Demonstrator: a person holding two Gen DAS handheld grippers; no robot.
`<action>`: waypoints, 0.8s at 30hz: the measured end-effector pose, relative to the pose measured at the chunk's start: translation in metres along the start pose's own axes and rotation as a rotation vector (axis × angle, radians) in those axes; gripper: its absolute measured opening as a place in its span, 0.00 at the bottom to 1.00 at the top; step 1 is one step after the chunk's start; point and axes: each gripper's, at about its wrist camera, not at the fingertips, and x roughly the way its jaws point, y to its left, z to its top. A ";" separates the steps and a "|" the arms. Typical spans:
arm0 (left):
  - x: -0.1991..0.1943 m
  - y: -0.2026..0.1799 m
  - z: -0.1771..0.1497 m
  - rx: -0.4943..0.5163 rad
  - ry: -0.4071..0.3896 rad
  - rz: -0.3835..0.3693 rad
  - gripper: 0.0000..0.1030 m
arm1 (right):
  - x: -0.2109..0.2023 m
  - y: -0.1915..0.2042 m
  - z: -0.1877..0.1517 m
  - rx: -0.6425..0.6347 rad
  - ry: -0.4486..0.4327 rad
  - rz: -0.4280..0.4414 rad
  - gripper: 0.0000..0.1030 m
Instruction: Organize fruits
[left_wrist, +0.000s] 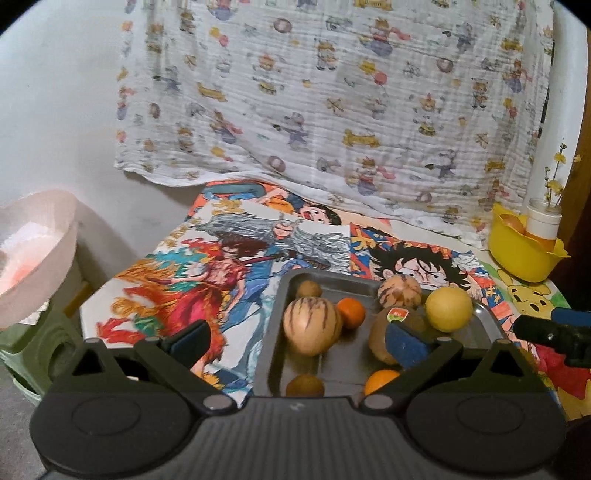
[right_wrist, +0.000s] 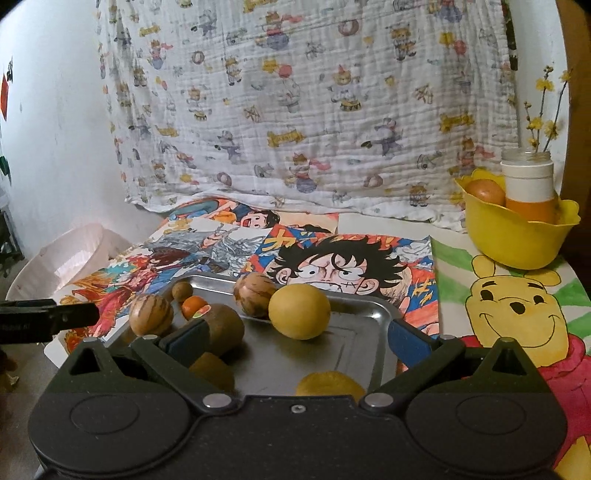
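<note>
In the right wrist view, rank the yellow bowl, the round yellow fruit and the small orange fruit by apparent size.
1. yellow bowl, though it stands farthest back
2. round yellow fruit
3. small orange fruit, partly hidden by the brown fruit with a sticker

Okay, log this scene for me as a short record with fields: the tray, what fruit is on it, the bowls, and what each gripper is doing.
tray: metal tray on cartoon posters
fruit on tray: two striped melons, yellow fruit, stickered kiwi, oranges, small brown fruits
yellow bowl: far right, holds fruit and a jar
pink bowl: far left, off the table
left gripper: open, empty
right gripper: open, empty
</note>
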 end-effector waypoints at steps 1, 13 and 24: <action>-0.003 0.000 -0.002 0.006 -0.007 0.007 1.00 | -0.002 0.001 -0.001 0.000 -0.005 -0.003 0.99; -0.036 -0.015 -0.023 0.088 -0.089 0.049 1.00 | -0.029 0.016 -0.023 0.004 -0.038 -0.030 0.99; -0.039 -0.005 -0.043 0.070 -0.076 0.065 1.00 | -0.046 0.040 -0.046 -0.066 -0.081 -0.076 0.99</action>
